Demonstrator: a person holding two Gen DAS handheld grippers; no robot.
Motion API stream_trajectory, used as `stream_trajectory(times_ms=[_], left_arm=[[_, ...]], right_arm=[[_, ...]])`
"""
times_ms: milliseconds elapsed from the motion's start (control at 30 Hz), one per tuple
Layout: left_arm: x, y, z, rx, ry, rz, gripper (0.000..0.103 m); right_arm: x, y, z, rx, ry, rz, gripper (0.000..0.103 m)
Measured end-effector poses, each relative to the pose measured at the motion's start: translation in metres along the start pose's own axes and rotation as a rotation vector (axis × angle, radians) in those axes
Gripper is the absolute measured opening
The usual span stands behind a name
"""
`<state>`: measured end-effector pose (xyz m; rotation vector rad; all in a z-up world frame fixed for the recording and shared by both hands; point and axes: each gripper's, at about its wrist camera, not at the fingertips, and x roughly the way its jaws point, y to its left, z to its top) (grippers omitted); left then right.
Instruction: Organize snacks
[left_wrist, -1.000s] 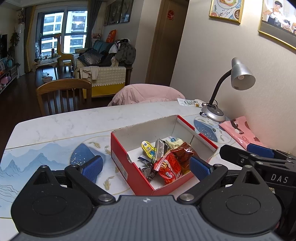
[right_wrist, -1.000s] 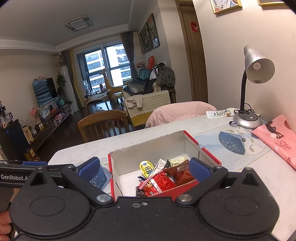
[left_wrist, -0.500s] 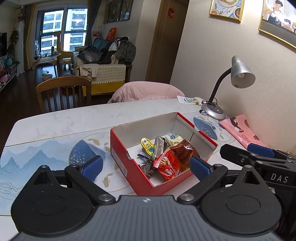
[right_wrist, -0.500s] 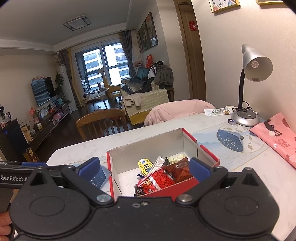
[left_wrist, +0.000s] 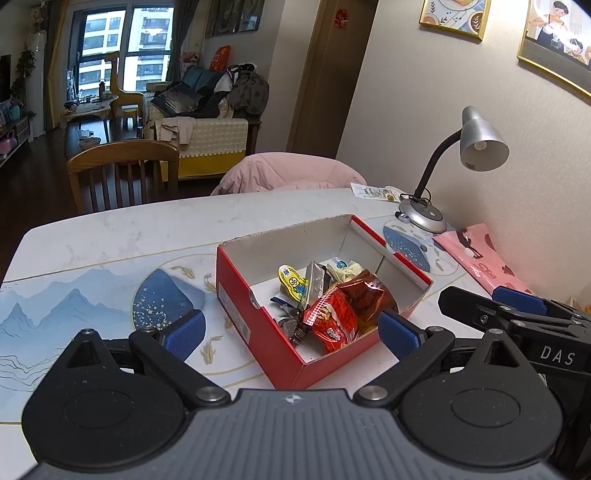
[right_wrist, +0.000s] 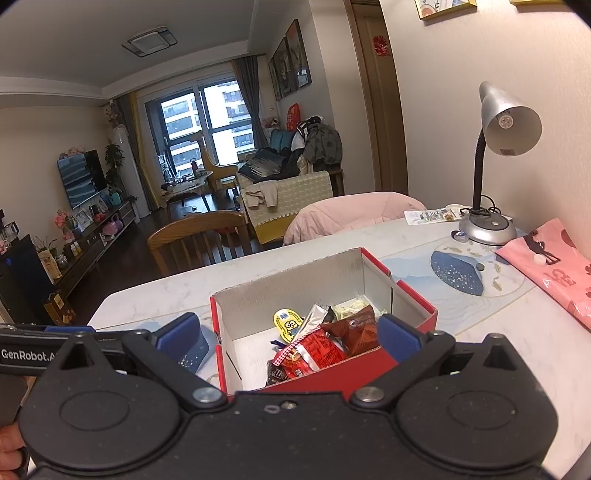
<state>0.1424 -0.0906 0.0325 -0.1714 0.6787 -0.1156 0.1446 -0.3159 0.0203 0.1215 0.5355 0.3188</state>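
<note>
Left gripper (left_wrist: 291, 334) wide open, nothing between pads. Right gripper (right_wrist: 288, 334) likewise open, empty. Just ahead: red box (left_wrist: 243, 295) on table (left_wrist: 122, 232), snack packets (left_wrist: 332, 317) heaped inside. Lamp (left_wrist: 476, 140) behind.

Desk lamp (left_wrist: 480, 144), pink bag (left_wrist: 484, 262).
</note>
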Motion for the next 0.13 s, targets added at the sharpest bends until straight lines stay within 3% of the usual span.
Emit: stream_trajectory(times_ms=[133], left_arm=[[-0.0012, 0.002, -0.0005, 0.005, 0.004, -0.007, 0.101]], right_arm=[[-0.0015, 0.0044, -0.003, 0.01, -0.001, -0.008, 0.103]])
